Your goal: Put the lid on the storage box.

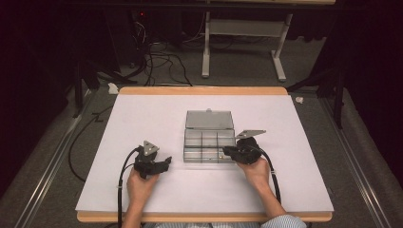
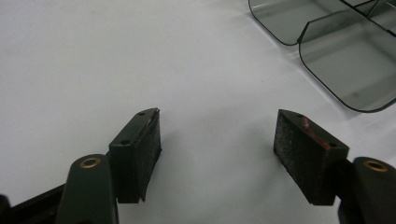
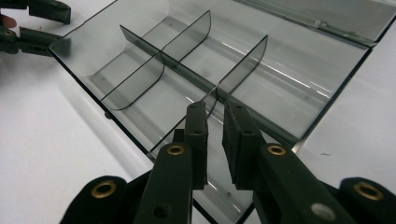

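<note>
A clear smoky plastic compartment box (image 1: pixel 202 147) lies mid-table, its lid (image 1: pixel 209 119) folded back flat on the far side. Thin dividers (image 3: pixel 243 60) split it into several empty cells. My right gripper (image 1: pixel 225 152) reaches into the box's right end. In the right gripper view its jaws (image 3: pixel 217 121) stand a narrow gap apart at the near end of one divider, and the pads do not press on it. My left gripper (image 1: pixel 167 163) rests left of the box, jaws wide open (image 2: pixel 219 135) over bare white table, with the box corner (image 2: pixel 345 70) ahead to the right.
The table (image 1: pixel 142 199) carries a white cover with a wooden edge (image 1: pixel 204 217) at the front and back. My left gripper (image 3: pixel 63 28) shows beyond the box in the right gripper view. Cables (image 1: pixel 161 61) and a white desk frame (image 1: pixel 242 28) stand on the floor behind.
</note>
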The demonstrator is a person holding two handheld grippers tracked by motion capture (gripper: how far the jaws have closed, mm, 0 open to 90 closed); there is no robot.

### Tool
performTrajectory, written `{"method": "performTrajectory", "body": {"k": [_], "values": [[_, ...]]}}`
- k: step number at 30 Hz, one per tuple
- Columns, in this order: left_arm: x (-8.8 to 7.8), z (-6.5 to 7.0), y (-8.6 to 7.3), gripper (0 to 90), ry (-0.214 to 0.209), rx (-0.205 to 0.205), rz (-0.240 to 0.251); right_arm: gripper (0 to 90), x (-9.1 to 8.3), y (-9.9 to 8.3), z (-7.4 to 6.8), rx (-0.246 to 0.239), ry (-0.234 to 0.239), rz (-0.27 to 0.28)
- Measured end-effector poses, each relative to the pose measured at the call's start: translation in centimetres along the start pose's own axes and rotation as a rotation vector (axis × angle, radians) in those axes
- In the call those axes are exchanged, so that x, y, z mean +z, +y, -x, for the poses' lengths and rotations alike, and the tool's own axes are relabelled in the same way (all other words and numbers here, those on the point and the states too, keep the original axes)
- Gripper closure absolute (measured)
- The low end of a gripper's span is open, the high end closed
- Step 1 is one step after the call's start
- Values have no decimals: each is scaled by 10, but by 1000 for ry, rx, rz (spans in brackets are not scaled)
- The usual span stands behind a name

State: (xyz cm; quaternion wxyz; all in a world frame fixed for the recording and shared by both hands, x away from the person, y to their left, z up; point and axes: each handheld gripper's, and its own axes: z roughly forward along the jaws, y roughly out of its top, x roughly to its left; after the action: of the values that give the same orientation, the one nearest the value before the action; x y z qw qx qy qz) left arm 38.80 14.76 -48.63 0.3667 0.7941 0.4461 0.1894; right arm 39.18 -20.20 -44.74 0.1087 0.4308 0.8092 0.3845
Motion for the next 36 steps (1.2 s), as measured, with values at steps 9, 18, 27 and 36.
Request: {"method": "performTrajectory", "body": {"k": [9,18,27,36], "values": [[0,0,0,321,-1,-1,-1,795,-18,0,0,-8,-35,62],[0,-1,0,320,-12,-9,1,789,-38,-13,4,23,-72,105],[0,0,0,316,-4,3,-3,785,-55,-33,11,74,-110,146],[0,0,0,313,-4,6,-3,783,-74,-53,11,91,-148,138]]}}
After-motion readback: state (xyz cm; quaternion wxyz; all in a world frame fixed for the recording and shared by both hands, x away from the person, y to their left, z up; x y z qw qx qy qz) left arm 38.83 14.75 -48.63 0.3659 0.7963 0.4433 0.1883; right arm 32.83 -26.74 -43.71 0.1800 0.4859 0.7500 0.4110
